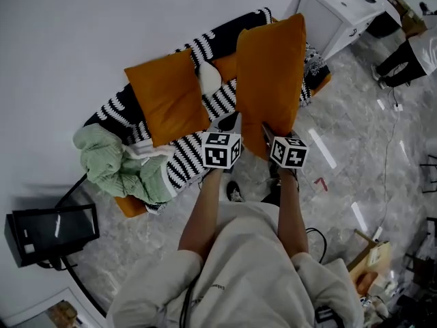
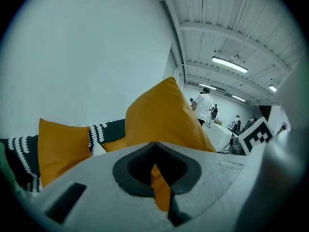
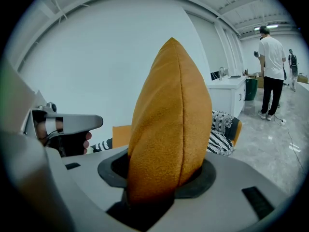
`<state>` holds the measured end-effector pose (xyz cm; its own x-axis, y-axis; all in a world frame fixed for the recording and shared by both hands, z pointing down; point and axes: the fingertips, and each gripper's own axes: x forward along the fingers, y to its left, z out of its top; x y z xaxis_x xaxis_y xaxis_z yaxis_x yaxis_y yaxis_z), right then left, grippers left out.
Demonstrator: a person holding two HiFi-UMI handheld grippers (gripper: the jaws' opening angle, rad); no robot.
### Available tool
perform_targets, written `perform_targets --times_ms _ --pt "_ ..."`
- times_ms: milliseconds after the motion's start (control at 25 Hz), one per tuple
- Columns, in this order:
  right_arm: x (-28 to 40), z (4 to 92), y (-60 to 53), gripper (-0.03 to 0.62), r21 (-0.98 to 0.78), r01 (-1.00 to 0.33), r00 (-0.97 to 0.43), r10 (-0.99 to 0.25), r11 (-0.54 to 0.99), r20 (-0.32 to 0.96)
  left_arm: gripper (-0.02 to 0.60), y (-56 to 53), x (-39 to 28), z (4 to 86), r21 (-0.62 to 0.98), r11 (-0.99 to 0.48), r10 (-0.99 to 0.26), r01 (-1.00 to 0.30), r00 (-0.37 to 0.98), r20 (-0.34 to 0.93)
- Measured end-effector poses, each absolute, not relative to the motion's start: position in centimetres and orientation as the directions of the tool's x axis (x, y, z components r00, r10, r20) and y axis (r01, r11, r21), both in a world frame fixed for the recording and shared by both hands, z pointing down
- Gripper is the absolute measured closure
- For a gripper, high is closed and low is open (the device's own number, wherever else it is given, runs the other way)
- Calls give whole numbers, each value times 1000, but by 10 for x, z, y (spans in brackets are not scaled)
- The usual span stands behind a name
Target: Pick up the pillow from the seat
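At your eight o'clock in the head view, a black screen [image 1: 53,229] stands on the floor. At ten o'clock a crumpled green blanket [image 1: 113,164] is heaped on the left end of the seat [image 1: 131,206]. The seat is draped in a black-and-white striped throw [image 1: 188,152]. At eleven o'clock a second orange cushion [image 1: 167,101] leans against the backrest, with a small white thing [image 1: 208,77] just beside its right edge.

Your left gripper [image 1: 229,124] [image 2: 157,173] reaches out at twelve o'clock. Its jaws are almost together and pinch a thin fold of orange fabric at the lower left edge of the pillow [image 1: 271,74] [image 2: 164,115] [image 3: 169,120].

The pillow itself is off the seat. You hold it on edge between the two grippers, in front of the sofa's right half, with its top pointing away from you towards the wall.

Your right gripper [image 1: 268,134] [image 3: 157,187] sits just right of the left one, at the pillow's lower right edge. Its jaws stand partly apart and clamp the plump body of the pillow, which fills the gap between them. In the right gripper view, your left hand [image 3: 58,139] on its handle shows at nine o'clock.

At one o'clock, past the right end of the seat, stands a white cabinet [image 1: 338,12] [image 3: 227,98]. At two o'clock a person [image 1: 410,57] [image 3: 271,71] stands on the marbled floor [image 1: 355,149], well apart from you.
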<state>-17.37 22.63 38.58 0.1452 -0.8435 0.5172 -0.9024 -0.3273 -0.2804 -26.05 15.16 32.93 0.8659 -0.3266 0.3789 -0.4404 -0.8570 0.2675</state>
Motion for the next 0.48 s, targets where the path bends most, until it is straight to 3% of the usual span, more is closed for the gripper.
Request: perform_targets --times_ms 480 --pt "-186 388 222 385 -278 -906 137 -842 -319 521 573 147 -278 334 276 -840 -352 -467 857 376"
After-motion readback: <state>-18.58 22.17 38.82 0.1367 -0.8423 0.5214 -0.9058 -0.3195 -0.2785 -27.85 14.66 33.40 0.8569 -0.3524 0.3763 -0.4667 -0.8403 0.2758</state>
